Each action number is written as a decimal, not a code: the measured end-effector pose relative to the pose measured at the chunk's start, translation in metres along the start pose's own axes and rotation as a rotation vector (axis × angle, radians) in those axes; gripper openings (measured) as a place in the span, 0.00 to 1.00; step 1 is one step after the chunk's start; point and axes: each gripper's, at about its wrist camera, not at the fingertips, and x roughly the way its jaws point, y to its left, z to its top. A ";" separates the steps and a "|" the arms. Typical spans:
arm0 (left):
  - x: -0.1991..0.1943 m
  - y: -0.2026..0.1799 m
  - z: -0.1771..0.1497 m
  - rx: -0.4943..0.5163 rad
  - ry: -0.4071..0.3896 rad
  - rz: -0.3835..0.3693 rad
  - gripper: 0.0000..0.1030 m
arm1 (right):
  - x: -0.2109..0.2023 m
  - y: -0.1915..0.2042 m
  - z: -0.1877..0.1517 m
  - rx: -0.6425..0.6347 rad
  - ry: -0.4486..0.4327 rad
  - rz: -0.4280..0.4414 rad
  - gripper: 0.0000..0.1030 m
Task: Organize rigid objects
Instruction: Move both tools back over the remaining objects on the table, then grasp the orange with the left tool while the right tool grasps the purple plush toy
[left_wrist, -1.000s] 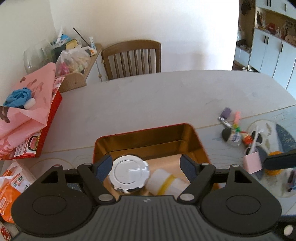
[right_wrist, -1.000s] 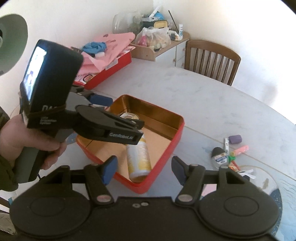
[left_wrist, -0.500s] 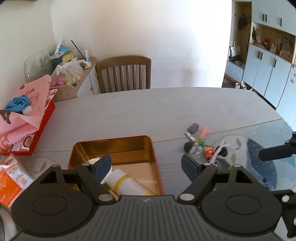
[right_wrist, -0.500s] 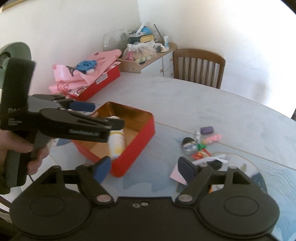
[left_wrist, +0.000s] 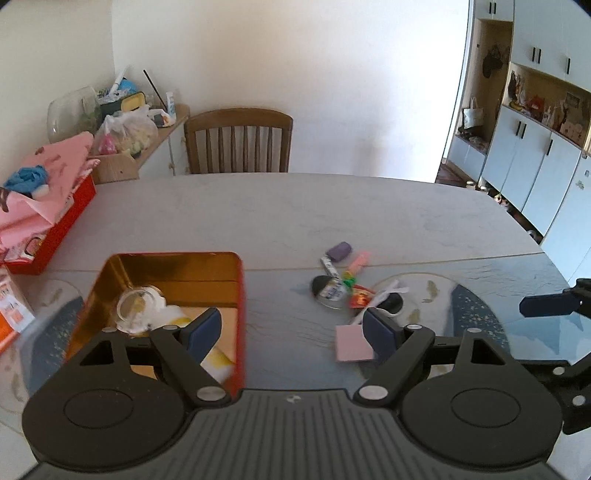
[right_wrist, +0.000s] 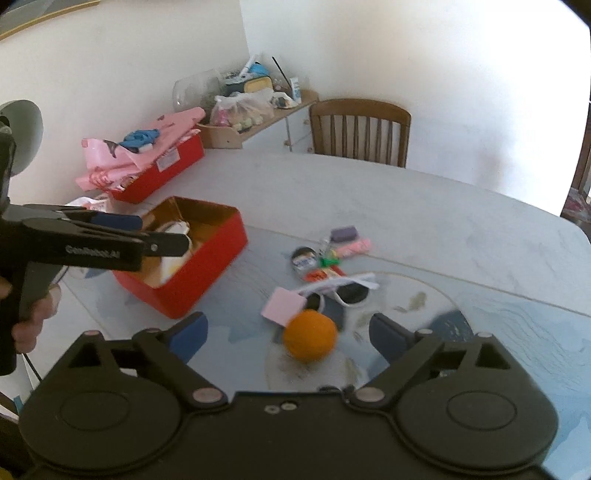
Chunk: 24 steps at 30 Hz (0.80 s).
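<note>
Flanking bare table (left_wrist: 295, 218) between tin (left_wrist: 242, 295) and clutter (left_wrist: 347, 284).

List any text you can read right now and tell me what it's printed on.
"GenRobot.AI": white lettering on the side of the black left gripper, seen from the right wrist.
Round black tin: label print too blurred to read.
Small red packet: print too small to read.
Orange-and-white bag at the table edge: lettering blurred.

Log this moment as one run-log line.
left claw: open, empty | right claw: just opening, over orange | tin: bottle, jar inside
</note>
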 end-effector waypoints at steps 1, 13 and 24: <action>0.001 -0.004 -0.002 -0.001 -0.002 -0.006 0.86 | 0.000 -0.004 -0.003 -0.001 0.003 -0.001 0.91; 0.023 -0.041 -0.012 -0.056 0.020 -0.092 1.00 | 0.011 -0.031 -0.037 -0.039 0.082 -0.007 0.91; 0.071 -0.083 -0.024 0.017 0.112 -0.120 1.00 | 0.036 -0.037 -0.062 -0.091 0.183 0.022 0.88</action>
